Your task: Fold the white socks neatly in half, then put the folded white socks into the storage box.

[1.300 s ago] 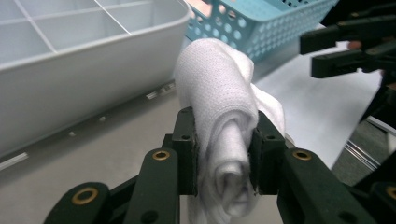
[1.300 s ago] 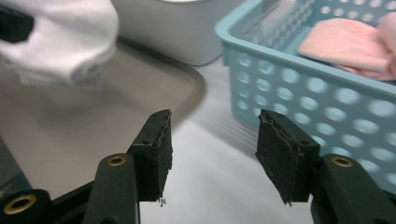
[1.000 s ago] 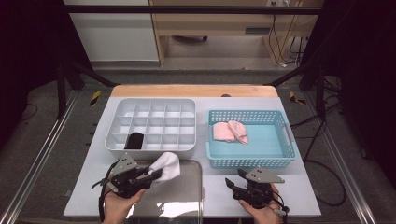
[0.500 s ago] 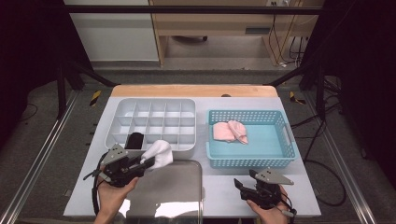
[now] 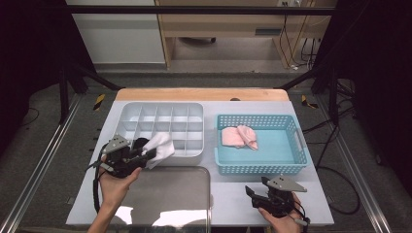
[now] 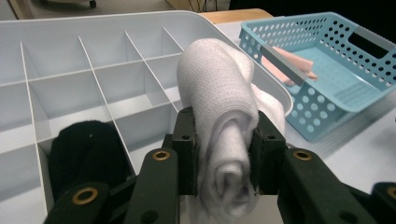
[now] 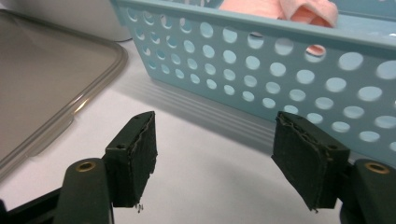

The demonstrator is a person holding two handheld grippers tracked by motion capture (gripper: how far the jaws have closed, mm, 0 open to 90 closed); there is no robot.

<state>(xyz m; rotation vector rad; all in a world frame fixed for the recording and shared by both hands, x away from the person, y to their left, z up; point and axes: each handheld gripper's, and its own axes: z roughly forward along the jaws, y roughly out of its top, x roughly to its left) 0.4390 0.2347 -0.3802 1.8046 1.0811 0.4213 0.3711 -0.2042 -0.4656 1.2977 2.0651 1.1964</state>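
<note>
Left tongs (image 5: 145,156) pinching a rolled white sock (image 5: 160,148), pads pressed on both sides of the roll in the left gripper view (image 6: 224,154). Sock held up off the bench (image 5: 233,194), over the near left corner of the white divided tray (image 5: 194,155), tilted toward it. In the near left compartment of that tray, right below and beside the tongs, a black rolled sock (image 6: 86,149), seen dark at the tray's corner from above (image 5: 140,143). Remaining compartments showing bare white floors and thin dividers.

Right tongs (image 5: 255,194) spread wide with nothing between them, having just been opening; in the right gripper view (image 7: 224,163) only bare bench surface between the two black pads. Held low near the front edge of the bench, just short of the near wall of the blue perforated basket (image 5: 262,167), apart from it. Inside the basket, toward its left end, a pink folded sock pair (image 5: 239,137), its edge peeking over the basket wall in the right gripper view (image 7: 299,11).

Between the two hands, flat on the bench, a clear smoky lid (image 5: 170,194) with rounded corners, its edge at the left of the right gripper view (image 7: 46,70). Tray and basket side by side, close but not touching.
</note>
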